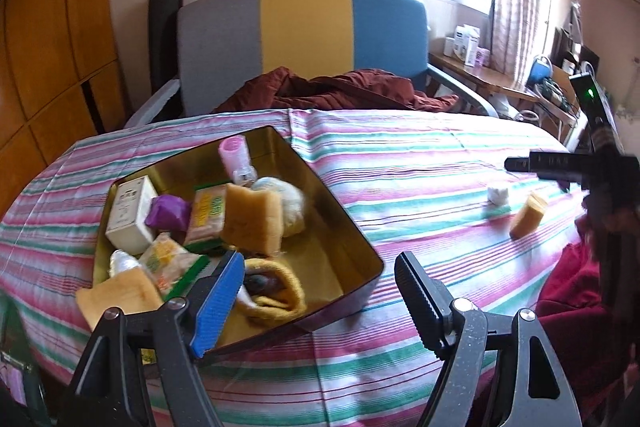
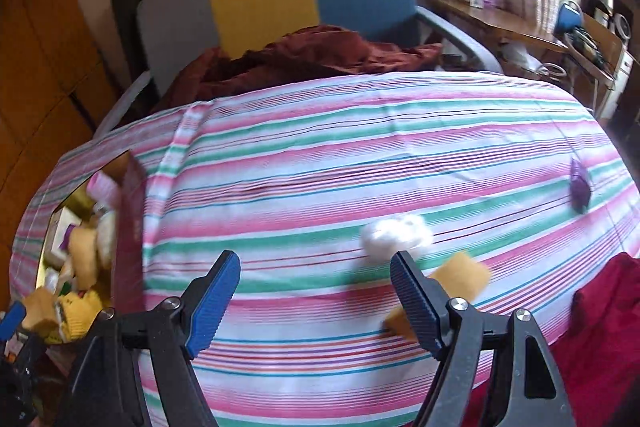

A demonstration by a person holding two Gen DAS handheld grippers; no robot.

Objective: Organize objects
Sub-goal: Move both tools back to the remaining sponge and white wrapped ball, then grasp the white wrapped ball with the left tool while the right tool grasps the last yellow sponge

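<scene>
A gold-lined tin box (image 1: 344, 227) on the striped tablecloth holds several items: a white carton (image 1: 130, 215), a purple wrapper, sponges (image 1: 250, 219), a pink roller (image 1: 234, 157) and a yellow sock (image 1: 280, 291). My left gripper (image 1: 320, 291) is open and empty over the box's near corner. My right gripper (image 2: 316, 287) is open and empty above the cloth. A white cotton ball (image 2: 396, 233) and a yellow sponge (image 2: 460, 275) lie by its right finger; they also show in the left wrist view, ball (image 1: 498, 195), sponge (image 1: 528, 215). A purple wrapper (image 2: 580, 187) lies far right.
A grey, yellow and blue chair (image 1: 304, 39) with a dark red garment (image 1: 340, 89) stands behind the table. A cluttered wooden desk (image 1: 480, 71) stands at the right under the window. A red cloth (image 2: 600, 327) hangs at the table's near right edge.
</scene>
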